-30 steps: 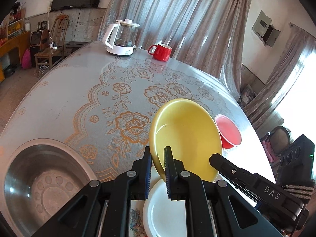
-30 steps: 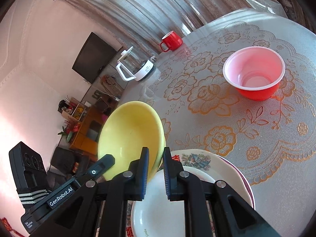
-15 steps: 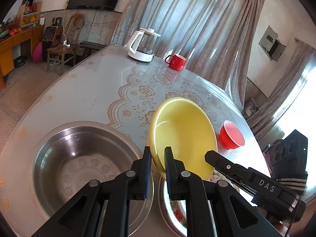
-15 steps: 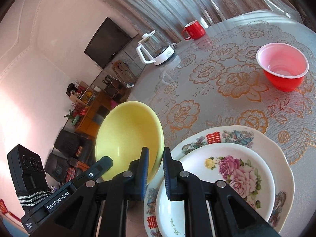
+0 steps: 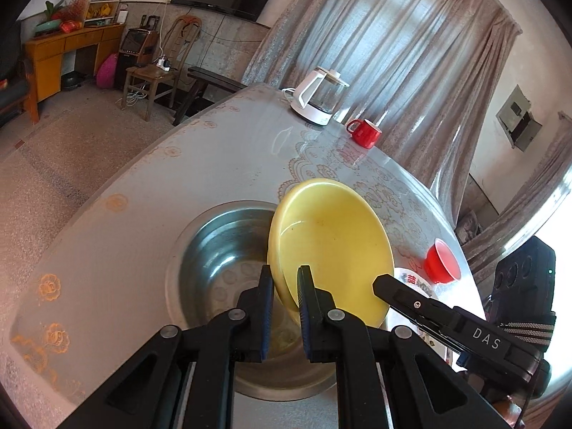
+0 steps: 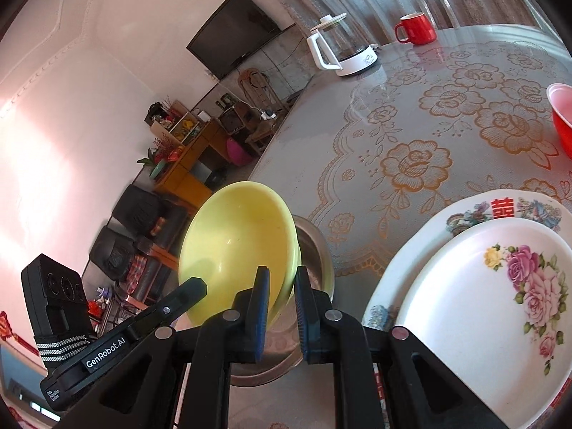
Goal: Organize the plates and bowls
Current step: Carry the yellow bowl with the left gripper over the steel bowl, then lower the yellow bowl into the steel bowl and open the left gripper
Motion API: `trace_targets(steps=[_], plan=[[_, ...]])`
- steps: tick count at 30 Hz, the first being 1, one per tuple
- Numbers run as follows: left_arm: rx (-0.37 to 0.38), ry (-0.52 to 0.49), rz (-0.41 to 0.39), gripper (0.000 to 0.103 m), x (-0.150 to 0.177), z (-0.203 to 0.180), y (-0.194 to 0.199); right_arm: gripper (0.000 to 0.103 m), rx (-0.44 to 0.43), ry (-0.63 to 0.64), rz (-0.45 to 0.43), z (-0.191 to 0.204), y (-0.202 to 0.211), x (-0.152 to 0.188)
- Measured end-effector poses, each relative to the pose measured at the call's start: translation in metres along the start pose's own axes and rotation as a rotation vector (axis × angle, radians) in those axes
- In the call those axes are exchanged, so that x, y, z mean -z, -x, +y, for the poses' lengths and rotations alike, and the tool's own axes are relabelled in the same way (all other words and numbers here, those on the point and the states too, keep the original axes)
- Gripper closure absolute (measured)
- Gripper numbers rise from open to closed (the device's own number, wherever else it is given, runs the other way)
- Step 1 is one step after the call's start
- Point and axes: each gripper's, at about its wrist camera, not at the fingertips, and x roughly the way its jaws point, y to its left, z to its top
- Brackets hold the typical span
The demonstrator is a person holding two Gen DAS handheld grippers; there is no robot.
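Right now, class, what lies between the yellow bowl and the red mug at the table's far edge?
Only bare patterned tablecloth lies between the yellow bowl and red mug, in the left wrist view.

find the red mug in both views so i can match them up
Left wrist: red mug sits right of centre in the upper part, at the far table edge before the curtain.
Right wrist: red mug sits top right.
Shared landmark: the white kettle stands just left of it in both.
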Motion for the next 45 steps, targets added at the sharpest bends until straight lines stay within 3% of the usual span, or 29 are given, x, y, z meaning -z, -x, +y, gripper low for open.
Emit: trace_targets(steps=[13, 29, 31, 41, 45], plan=[[-0.029, 0.056, 0.042, 0.09, 0.015, 0.031, -0.013, 0.089, 0.058, 0.026, 0.116, 0.012, -0.038, 0.02], [-0.023, 0.03, 0.032, 0.084, 0.016, 0.029, -0.016, 0.087, 0.139, 0.116, 0.09, 0.025, -0.035, 0.025], [-0.02, 0.017, 0.032, 0.082, 0.017, 0.027, -0.017, 0.082, 0.151, 0.139, 0.082, 0.028, -0.034, 0.025], [-0.035, 0.015, 0.017, 0.081, 0.02, 0.022, -0.015, 0.081, 0.18, 0.189, 0.065, 0.03, -0.033, 0.026], [-0.054, -0.012, 0.006, 0.076, 0.021, 0.018, -0.013, 0.074, 0.194, 0.226, 0.066, 0.037, -0.034, 0.028]])
